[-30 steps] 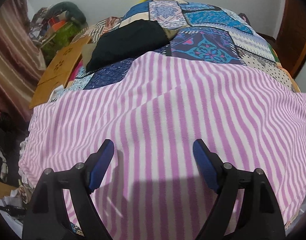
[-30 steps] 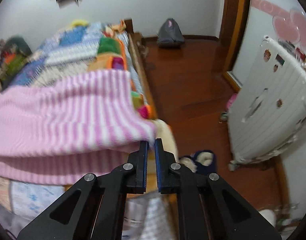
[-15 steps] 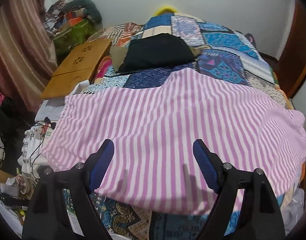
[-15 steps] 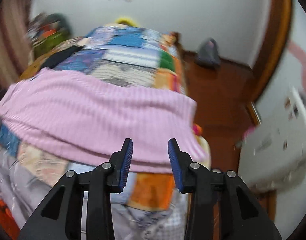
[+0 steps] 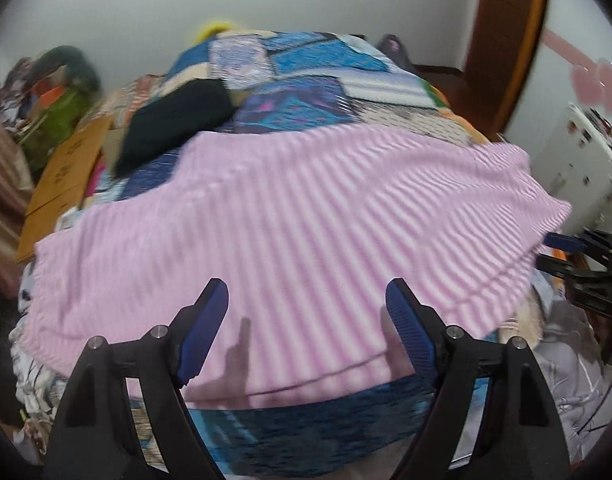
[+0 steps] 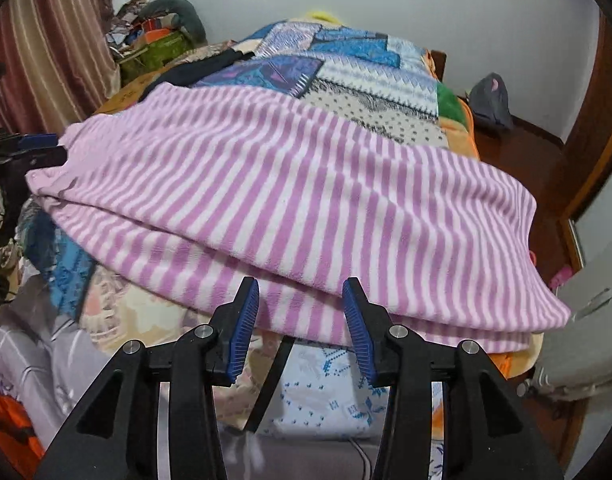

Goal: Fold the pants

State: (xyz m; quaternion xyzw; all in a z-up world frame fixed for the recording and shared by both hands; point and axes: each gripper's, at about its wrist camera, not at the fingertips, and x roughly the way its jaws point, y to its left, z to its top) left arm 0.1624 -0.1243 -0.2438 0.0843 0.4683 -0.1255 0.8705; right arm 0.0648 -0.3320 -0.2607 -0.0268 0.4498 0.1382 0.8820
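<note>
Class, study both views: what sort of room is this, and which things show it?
Most likely a bedroom: a bed with a patchwork quilt, striped pink pants spread on it, and curtains beside it.

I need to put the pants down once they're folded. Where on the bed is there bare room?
The patchwork quilt is bare beyond the striped pants, toward the wall and the bed's right edge. The far left is crowded: a black garment, a wooden board and a clutter pile.
</note>
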